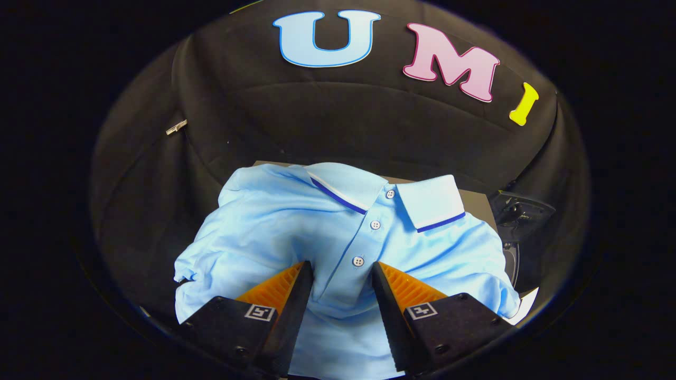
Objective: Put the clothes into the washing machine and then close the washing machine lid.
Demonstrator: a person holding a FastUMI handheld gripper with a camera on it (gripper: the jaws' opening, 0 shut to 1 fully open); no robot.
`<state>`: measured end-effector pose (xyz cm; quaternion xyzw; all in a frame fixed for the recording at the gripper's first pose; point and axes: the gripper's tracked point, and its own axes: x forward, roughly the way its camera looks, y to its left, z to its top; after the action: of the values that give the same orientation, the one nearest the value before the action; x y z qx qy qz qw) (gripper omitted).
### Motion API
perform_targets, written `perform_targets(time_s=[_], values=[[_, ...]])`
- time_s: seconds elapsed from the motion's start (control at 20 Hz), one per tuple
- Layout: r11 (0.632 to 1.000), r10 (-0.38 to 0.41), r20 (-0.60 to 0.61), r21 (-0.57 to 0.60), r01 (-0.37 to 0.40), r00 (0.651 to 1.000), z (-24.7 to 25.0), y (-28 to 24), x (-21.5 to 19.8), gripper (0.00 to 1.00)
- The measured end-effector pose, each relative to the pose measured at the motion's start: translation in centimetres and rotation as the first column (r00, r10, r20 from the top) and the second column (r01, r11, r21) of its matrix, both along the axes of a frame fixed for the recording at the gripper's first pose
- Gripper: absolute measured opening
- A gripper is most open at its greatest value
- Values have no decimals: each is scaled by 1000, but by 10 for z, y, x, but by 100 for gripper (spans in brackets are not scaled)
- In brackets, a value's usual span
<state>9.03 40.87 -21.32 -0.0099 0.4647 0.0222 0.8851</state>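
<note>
Currently your gripper (342, 274) sits low over a light blue polo shirt (264, 227), fingers spread partway, with the button placket running up between them. The fingertips (302, 270) look to be at or in the cloth on either side of the lowest visible button (358, 260); a ridge of fabric bulges in the gap, but you cannot call it a closed pinch, since clear space remains between the pads and the cloth. Whether the tips press down or just graze is not certain from this angle.

Shirt position: draped in a loose heap over a dark box-like surface (478, 203), collar (430, 208) on the far side, beyond the fingers, body and hem toward you and passing under the gripper. It covers most of that surface; only the far right corner shows bare. A dark piece of equipment (520, 211) stands just beside that corner, too indistinct to identify.

Handling judgement: light, soft knit, no stiffness, will sag and trail when lifted. Not fragile, not slippery. The placket is doubled fabric, so a good place to take hold; gather a thick fold there before closing, or you will lift one layer and it may slip out. Expect sleeves and hem to hang well below the grip.
</note>
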Motion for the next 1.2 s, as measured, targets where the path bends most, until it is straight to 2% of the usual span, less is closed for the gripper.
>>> perform_targets(time_s=[0.45,0.5,0.55,0.65,0.7,0.75,0.85,0.9,0.95,1.1,1.2], values=[[1000,-10,7,6,10,1000,3,-3,2,75],[998,-56,14,23,55,998,-2,-4,3,56],[998,-58,30,18,58,998,2,-4,3,36],[1000,-10,61,-18,12,998,3,1,2,36],[1000,-14,61,-18,15,998,3,1,-6,36],[1000,-12,65,-22,13,998,1,3,2,26],[1000,-3,49,-4,4,999,2,3,2,26],[999,-28,40,46,26,999,1,1,1,26],[993,-48,43,108,43,998,4,2,4,7],[963,-52,23,265,44,998,8,3,4,6],[945,-52,36,324,37,998,17,-3,6,6]])
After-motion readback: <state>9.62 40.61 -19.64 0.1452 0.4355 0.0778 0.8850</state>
